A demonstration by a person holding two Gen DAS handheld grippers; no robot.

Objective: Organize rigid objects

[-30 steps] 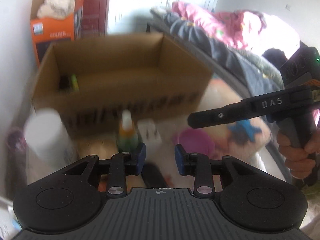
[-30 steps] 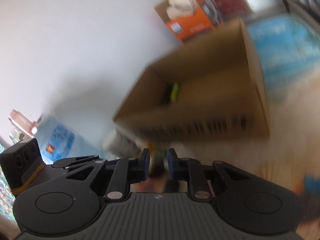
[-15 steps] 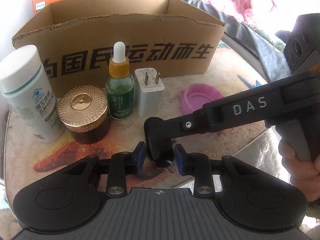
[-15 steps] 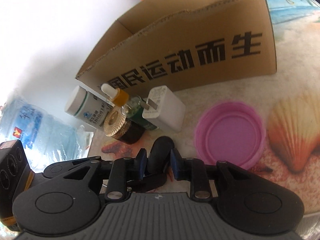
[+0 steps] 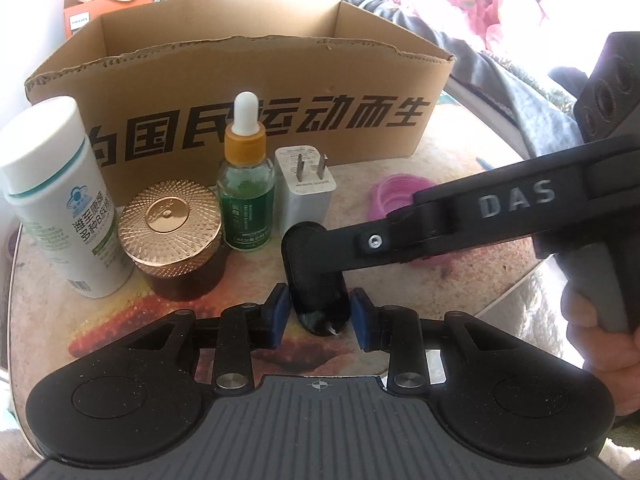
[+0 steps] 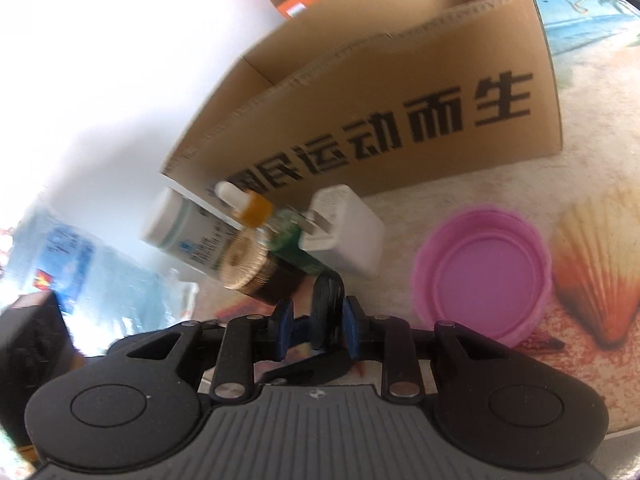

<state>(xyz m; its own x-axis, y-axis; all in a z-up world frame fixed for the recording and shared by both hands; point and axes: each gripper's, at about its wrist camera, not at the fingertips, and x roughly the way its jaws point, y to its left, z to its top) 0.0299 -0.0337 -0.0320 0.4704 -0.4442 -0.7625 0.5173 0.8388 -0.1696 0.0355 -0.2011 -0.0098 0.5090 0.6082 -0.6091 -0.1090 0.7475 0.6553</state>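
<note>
Black fob [image 5: 318,280] now between spread left fingers [image 5: 276,314], untouched

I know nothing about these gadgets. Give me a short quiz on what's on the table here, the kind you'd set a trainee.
1. True or false: the pink lid lies inside the cardboard box.
2. What stands between the gold-lidded jar and the white charger? A) the green dropper bottle B) a spoon C) a cup
3. Which thing lies between the fingers of the left gripper?

Key
1. False: it lies outside the box.
2. A
3. The black object.
</note>
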